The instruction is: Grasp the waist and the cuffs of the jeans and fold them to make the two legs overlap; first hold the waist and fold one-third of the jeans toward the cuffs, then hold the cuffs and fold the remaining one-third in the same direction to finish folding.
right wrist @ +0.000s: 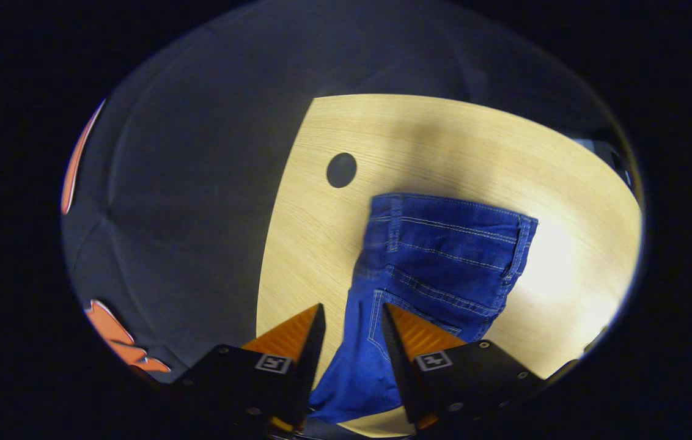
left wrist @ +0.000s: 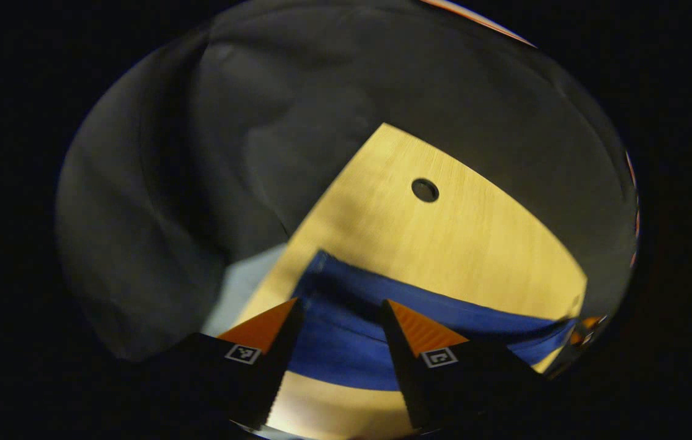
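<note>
Both right fingers [right wrist: 315, 342] stand at the bottom of the right gripper view, narrowly parted with a strip of the jeans [right wrist: 444, 256] between them; whether they pinch it I cannot tell. Probably this hold is for a fold. Left gripper [left wrist: 340, 315] fingers stand wider over blue cloth. Jeans lie on the counter [right wrist: 444, 134], long axis running from lower centre toward the upper right, stitched end farthest.
</note>
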Motion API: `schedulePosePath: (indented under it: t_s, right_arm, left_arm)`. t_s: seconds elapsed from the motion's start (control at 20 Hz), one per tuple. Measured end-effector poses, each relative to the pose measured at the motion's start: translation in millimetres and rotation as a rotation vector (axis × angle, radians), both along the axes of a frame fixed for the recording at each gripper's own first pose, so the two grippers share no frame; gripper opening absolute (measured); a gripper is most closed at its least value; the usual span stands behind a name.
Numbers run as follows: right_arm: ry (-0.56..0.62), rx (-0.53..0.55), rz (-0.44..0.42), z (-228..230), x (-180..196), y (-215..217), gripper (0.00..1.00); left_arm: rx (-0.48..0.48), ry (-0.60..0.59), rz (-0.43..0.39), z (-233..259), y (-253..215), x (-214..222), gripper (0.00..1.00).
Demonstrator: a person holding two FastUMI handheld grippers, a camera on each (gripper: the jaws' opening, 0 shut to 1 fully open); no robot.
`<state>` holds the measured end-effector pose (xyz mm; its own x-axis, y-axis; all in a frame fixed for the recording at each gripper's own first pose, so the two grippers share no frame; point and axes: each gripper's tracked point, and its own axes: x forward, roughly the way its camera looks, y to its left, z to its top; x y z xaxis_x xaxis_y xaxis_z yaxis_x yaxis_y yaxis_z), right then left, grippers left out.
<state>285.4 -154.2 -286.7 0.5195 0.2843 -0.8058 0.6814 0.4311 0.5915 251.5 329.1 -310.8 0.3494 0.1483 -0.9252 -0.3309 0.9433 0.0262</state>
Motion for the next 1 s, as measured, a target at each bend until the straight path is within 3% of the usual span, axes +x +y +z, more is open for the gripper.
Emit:
schedulePosePath:
  t_s: [0.05,0.1,0.35,0.65,1.0]
  right_arm:
    - [-0.016,-0.042,0.019,1.2,-6.9,-5.6,0.64]
    - [-0.011,-0.082,0.038,3.2,-17.0,-9.7,0.77]
    - [0.004,-0.275,0.105,-9.8,-66.0,-43.6,0.95]
    - [0.075,-0.246,0.047,-58.1,-93.0,-66.8,0.97]
    - [0.097,-0.222,-0.042,-94.2,-63.6,-83.6,0.97]
  left_arm:
    - [0.034,-0.048,-0.029,10.7,-2.7,12.8,0.87]
    - [0.056,-0.089,-0.041,20.5,-16.2,5.8,0.88]
    - [0.105,-0.282,-0.073,52.0,-26.0,12.7,0.97]
    - [0.149,-0.458,-0.131,94.6,-34.4,7.4,0.97]
    - [0.160,-0.500,-0.133,121.6,-36.1,-10.0,0.97]
